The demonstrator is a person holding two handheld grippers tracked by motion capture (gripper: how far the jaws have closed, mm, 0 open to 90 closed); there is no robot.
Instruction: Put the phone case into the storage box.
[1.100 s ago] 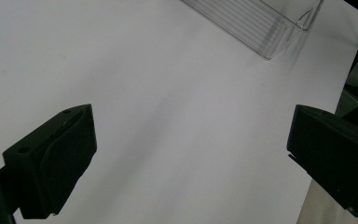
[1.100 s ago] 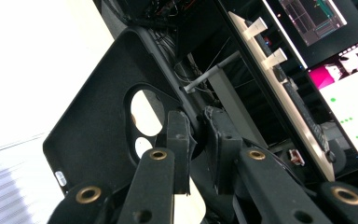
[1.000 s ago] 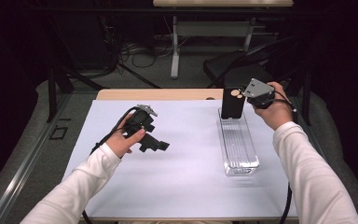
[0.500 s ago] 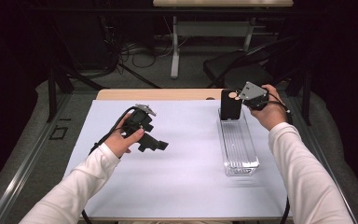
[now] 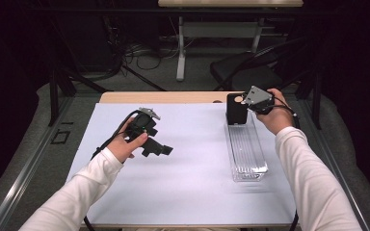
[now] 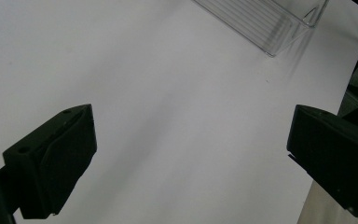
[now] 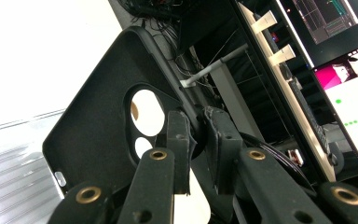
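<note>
A black phone case (image 5: 236, 109) with round camera cut-outs stands upright at the far end of a clear ribbed plastic tray (image 5: 248, 154). My right gripper (image 5: 244, 102) is shut on the case's top edge from the right. In the right gripper view the two pads pinch the rim of the case (image 7: 102, 130) at my right gripper (image 7: 196, 135), with the tray (image 7: 9, 168) below. My left gripper (image 5: 159, 150) rests low over the white sheet at mid-left, open and holding nothing. In the left gripper view my left gripper (image 6: 191, 154) has its jaws wide apart, and the tray's corner (image 6: 265, 23) lies ahead.
A white sheet (image 5: 188, 168) covers the table, with a wooden strip (image 5: 164, 97) bare at its far edge. Behind the table stand a dark chair (image 5: 250, 72), desk legs and floor cables. Lit monitors (image 7: 345, 70) show beyond the case.
My right hand has come down a little with the phone case, bringing it lower at the tray's far end. The left hand has not moved.
</note>
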